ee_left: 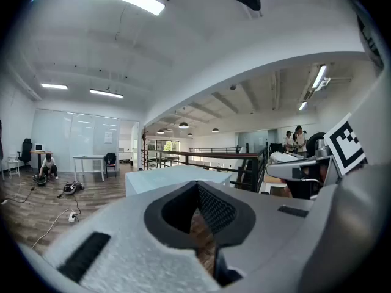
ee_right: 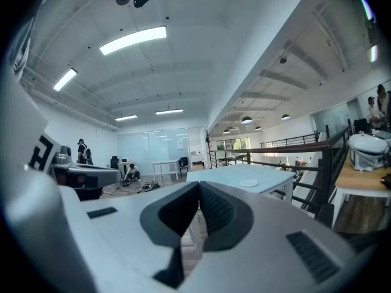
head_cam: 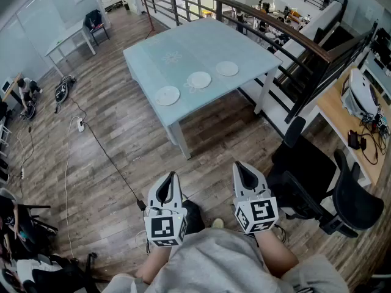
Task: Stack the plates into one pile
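Three white plates lie apart in a row on the pale blue table (head_cam: 183,47): a left plate (head_cam: 167,95), a middle plate (head_cam: 199,80) and a right plate (head_cam: 227,68). Both grippers hang close to my body, well short of the table and over the wooden floor. The left gripper (head_cam: 169,179) is shut with nothing between its jaws, its tips meeting in the left gripper view (ee_left: 197,185). The right gripper (head_cam: 242,168) is also shut and empty (ee_right: 199,185). One plate (ee_right: 249,182) shows far ahead on the table (ee_right: 269,179) in the right gripper view.
Two black office chairs (head_cam: 317,182) stand to my right, beside a wooden desk (head_cam: 342,112) with a white device. A dark railing (head_cam: 293,35) runs behind the table. A cable (head_cam: 104,151) trails across the floor at the left. A person (head_cam: 25,93) sits far left.
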### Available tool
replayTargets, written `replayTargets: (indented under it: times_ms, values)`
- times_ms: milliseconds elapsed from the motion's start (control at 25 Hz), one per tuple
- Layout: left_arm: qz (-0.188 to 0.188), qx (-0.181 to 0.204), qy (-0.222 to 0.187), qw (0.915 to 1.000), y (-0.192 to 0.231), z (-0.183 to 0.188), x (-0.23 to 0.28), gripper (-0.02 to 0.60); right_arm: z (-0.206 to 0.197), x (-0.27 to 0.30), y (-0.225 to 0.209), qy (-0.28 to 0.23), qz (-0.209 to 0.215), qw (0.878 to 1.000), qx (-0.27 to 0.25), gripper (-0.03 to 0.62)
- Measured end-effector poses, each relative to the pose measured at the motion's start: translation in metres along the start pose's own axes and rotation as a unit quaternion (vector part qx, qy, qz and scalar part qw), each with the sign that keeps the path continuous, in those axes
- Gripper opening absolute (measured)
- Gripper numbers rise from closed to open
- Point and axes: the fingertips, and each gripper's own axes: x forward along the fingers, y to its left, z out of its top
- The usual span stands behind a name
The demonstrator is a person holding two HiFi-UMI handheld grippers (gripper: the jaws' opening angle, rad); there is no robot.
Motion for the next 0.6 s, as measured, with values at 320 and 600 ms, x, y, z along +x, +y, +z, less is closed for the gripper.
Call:
replayTargets:
  times_ms: [320,600]
  values:
    - [-0.011,0.001,0.006,0.9999,-0.006,-0.004,0.013,0.017,0.0,0.004,-0.008,-0.006,-0.003,1.0,-0.004,0.027]
    - [-0.013,-0.002,0.007,0.9999,0.001,-0.003,0.032,0.017,0.014,0.019,0.001,-0.037,0.036,0.999,-0.013,0.027]
